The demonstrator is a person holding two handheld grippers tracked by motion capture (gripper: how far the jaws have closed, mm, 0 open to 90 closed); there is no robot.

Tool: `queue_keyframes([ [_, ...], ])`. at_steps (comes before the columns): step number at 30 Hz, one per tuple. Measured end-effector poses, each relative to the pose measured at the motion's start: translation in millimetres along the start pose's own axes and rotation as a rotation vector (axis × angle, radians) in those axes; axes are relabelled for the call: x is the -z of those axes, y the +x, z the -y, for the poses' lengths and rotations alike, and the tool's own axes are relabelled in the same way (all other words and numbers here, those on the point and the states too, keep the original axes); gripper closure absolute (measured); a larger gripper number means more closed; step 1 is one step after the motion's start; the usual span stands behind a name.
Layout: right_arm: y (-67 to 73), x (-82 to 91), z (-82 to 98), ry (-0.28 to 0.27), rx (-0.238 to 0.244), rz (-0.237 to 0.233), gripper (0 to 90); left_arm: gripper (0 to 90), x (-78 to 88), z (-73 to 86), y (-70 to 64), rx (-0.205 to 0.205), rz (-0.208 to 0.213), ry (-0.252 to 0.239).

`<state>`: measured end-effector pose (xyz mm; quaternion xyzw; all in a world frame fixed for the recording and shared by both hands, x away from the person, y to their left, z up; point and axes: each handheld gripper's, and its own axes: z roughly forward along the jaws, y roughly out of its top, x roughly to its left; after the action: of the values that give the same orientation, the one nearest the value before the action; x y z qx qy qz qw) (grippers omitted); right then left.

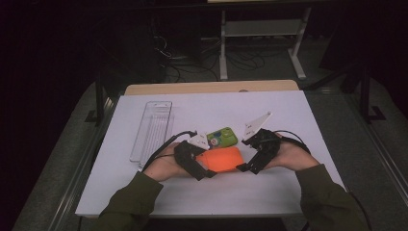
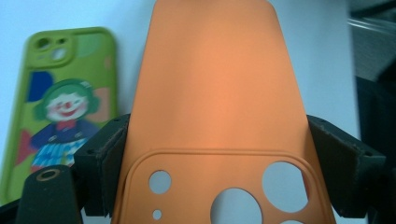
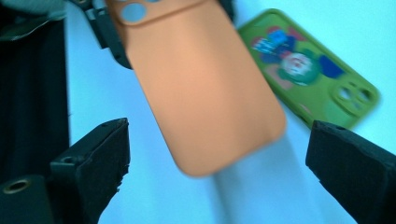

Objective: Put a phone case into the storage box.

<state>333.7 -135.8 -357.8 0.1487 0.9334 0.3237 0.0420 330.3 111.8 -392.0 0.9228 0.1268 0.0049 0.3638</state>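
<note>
An orange phone case lies flat between my two grippers at the middle of the white table. My left gripper is shut on its camera-hole end. In the left gripper view both pads press on the long edges of the orange case. My right gripper stands open just off the case's other end. In the right gripper view the plain end of the orange case sits ahead of the wide-apart jaws of the right gripper, touching neither. A green cartoon-clown phone case lies on the table behind it.
A clear, long plastic tray lies at the table's back left. The green case rests close beside the orange one, and the right gripper view has the green case to the right. Dark floor, cables and a stand lie beyond the far edge.
</note>
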Motion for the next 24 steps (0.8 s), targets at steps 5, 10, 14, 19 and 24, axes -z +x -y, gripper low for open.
queue_keyframes([
  [5,-1.7,5.4,10.3,-0.042,-0.121,0.056,6.0,15.6,-0.7,2.5,0.9,0.072,-0.072,-0.018],
  [10,3.0,-0.7,25.4,-0.052,-0.239,0.116,3.2,15.6,1.6,3.2,3.5,0.125,-0.123,-0.039],
  [14,4.9,-4.5,32.6,-0.089,-0.281,0.159,3.2,15.6,5.5,4.4,6.1,0.151,-0.15,-0.046],
  [19,14.6,-11.9,42.2,-0.179,-0.344,0.239,5.0,15.7,8.9,7.2,10.0,0.187,-0.171,-0.048],
  [24,15.4,-19.9,46.4,-0.206,-0.367,0.255,3.3,15.6,9.2,7.6,10.7,0.213,-0.182,-0.071],
])
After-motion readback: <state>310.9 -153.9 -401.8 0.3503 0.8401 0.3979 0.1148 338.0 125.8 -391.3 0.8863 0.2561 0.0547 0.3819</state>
